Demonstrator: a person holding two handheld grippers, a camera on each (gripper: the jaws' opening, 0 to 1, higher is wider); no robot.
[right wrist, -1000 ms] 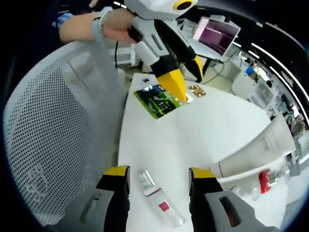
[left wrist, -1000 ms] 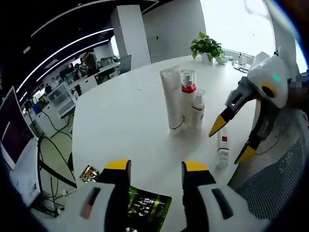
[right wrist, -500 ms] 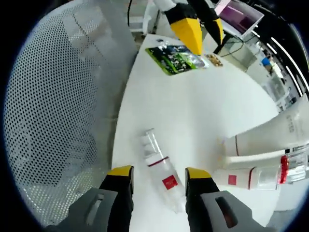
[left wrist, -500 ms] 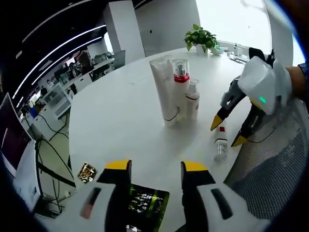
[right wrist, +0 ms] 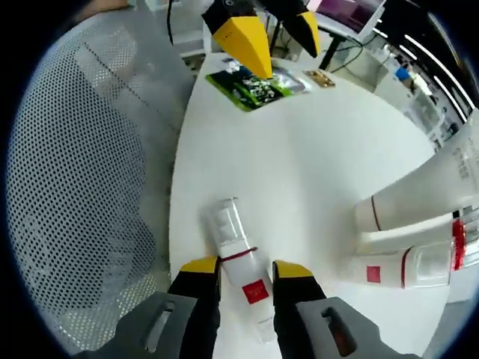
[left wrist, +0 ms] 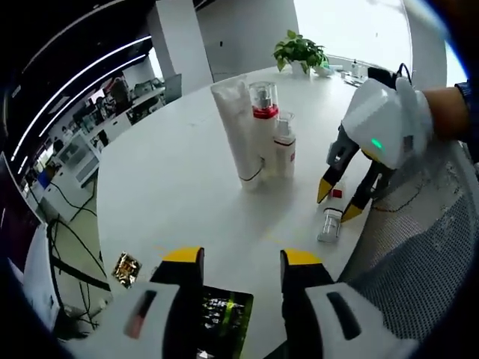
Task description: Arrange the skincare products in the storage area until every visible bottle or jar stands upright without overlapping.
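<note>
Right gripper (right wrist: 245, 269) clamps one lying bottle (right wrist: 241, 277); left gripper (left wrist: 239, 258) open; three containers (left wrist: 258, 131) stand upright.

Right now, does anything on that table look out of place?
Yes. One small bottle lies on its side near the table's edge, between the right gripper's jaws, while the tube and two other bottles stand upright together.
</note>
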